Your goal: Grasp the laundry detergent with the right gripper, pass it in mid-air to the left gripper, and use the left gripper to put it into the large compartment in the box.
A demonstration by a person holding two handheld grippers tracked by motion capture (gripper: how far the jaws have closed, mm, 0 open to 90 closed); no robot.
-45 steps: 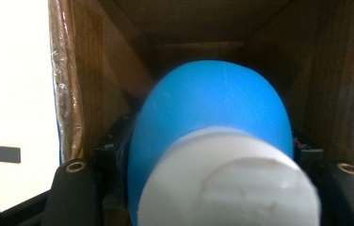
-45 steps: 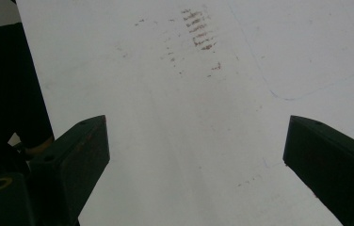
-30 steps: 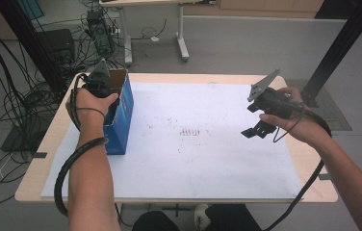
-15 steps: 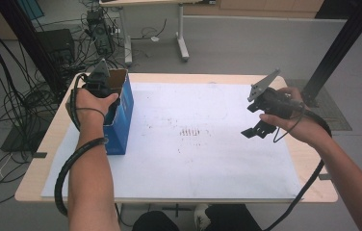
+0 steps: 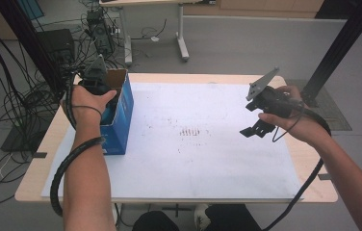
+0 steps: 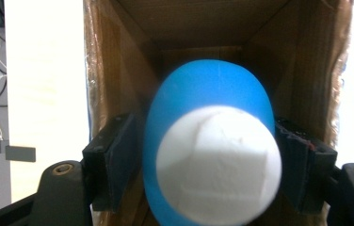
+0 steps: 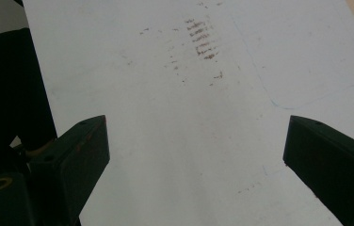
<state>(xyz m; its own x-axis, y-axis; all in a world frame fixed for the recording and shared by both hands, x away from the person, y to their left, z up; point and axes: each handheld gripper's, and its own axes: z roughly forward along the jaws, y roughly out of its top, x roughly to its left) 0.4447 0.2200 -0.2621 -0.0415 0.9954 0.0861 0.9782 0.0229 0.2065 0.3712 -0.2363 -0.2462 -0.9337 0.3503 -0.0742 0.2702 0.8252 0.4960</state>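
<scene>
High view: left gripper (image 5: 103, 91) is held over the open top of a blue cardboard box (image 5: 123, 113) standing at the left edge of the table (image 5: 179, 192), jaws pointing down into it. Right gripper (image 5: 260, 126) hangs above the white sheet (image 5: 203, 159) on the right side, well apart from the box, nothing near its jaws. Faint brown smudges mark the sheet's middle.

Left gripper view: a blue egg-shaped thing with a white end (image 6: 213, 146) sits between the two pads, deep inside the brown box interior. The jaws have just been opening. A thin gap shows on the left pad's side; on the right the pad looks at or just beside the egg's surface, contact uncertain. I read this as a release, grip no longer firm.

Right gripper view: jaws stand wide apart over bare white sheet, empty.

Judgement: the step in hand is dropping the egg into the box. Next move likely calls for the left jaws to open fully so the egg falls clear, then a straight lift out without catching the box walls. Right hand idle.
</scene>
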